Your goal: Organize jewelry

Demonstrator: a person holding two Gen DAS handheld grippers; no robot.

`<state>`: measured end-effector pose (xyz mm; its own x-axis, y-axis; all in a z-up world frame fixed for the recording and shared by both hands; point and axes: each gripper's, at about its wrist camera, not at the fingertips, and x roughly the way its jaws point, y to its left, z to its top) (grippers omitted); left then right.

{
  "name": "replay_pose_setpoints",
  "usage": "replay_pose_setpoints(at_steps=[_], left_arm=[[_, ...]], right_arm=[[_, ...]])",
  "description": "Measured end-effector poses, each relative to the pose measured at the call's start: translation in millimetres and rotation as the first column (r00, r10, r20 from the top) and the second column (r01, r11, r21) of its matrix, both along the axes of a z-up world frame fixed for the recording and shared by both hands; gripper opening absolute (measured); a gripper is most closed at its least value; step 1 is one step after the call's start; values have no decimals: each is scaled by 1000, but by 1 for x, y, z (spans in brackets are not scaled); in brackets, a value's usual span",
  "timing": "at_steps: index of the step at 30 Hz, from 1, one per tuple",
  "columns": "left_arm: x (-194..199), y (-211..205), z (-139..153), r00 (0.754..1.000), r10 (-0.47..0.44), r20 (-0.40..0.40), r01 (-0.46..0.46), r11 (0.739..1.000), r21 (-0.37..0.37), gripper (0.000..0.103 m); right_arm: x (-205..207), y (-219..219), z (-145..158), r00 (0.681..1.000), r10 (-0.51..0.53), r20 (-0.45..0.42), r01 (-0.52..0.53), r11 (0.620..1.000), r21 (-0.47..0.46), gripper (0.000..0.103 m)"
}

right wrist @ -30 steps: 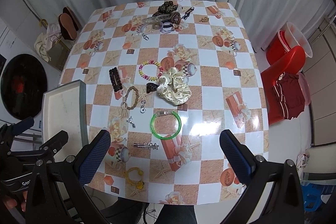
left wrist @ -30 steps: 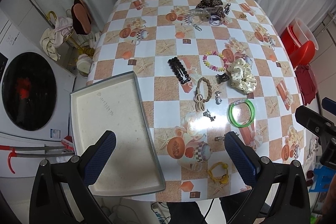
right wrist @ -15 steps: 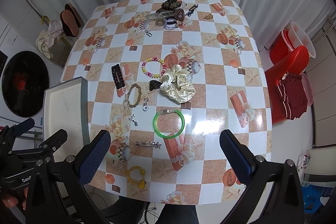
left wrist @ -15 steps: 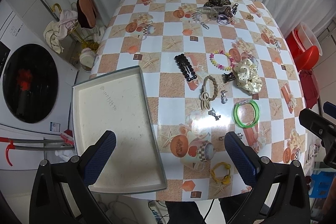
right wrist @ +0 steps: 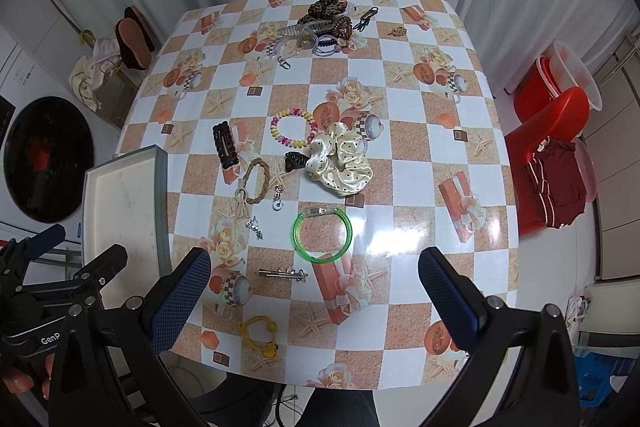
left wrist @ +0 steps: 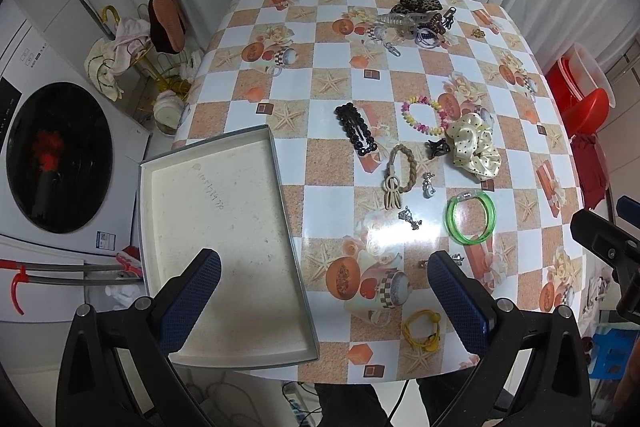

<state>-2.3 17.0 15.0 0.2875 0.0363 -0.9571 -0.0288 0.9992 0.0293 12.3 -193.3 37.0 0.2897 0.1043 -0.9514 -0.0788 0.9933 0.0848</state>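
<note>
Jewelry lies scattered on the checked tablecloth: a green bangle [right wrist: 322, 237] [left wrist: 471, 218], a cream dotted scrunchie [right wrist: 340, 163] [left wrist: 474, 148], a coloured bead bracelet [right wrist: 293, 128], a black beaded clip [right wrist: 225, 145] [left wrist: 356, 131], a braided beige tie [right wrist: 251, 187], a silver clip [right wrist: 282, 273] and a yellow tie [right wrist: 261, 335] [left wrist: 422, 329]. An empty grey tray [left wrist: 224, 251] [right wrist: 120, 215] sits at the table's left edge. My left gripper [left wrist: 320, 301] is open and empty, high above the tray's right side. My right gripper [right wrist: 314, 303] is open and empty, high above the front of the table.
A pile of hair claws and ties [right wrist: 324, 23] [left wrist: 416, 15] lies at the table's far end. A washing machine [left wrist: 56, 155] stands left of the table, red plastic tubs and a chair [right wrist: 556, 115] to the right. White curtains hang behind.
Both grippers have risen and pulled back a little, so the table looks smaller and the view wider. Nothing on the table has moved. Both stay open.
</note>
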Motion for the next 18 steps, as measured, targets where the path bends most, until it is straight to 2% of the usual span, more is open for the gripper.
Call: replay_pose_setpoints(at_steps=[11,18], left_arm=[[0,3,-1,1000,2,-7,-2,1000,0,103],[9,6,-9,1000,5,-24,-5,1000,-4,103]], right_arm=[[3,0,-2,1000,-2,-5,2,1000,0,103],[1,1,-13,1000,-9,-20,9,1000,3,103]])
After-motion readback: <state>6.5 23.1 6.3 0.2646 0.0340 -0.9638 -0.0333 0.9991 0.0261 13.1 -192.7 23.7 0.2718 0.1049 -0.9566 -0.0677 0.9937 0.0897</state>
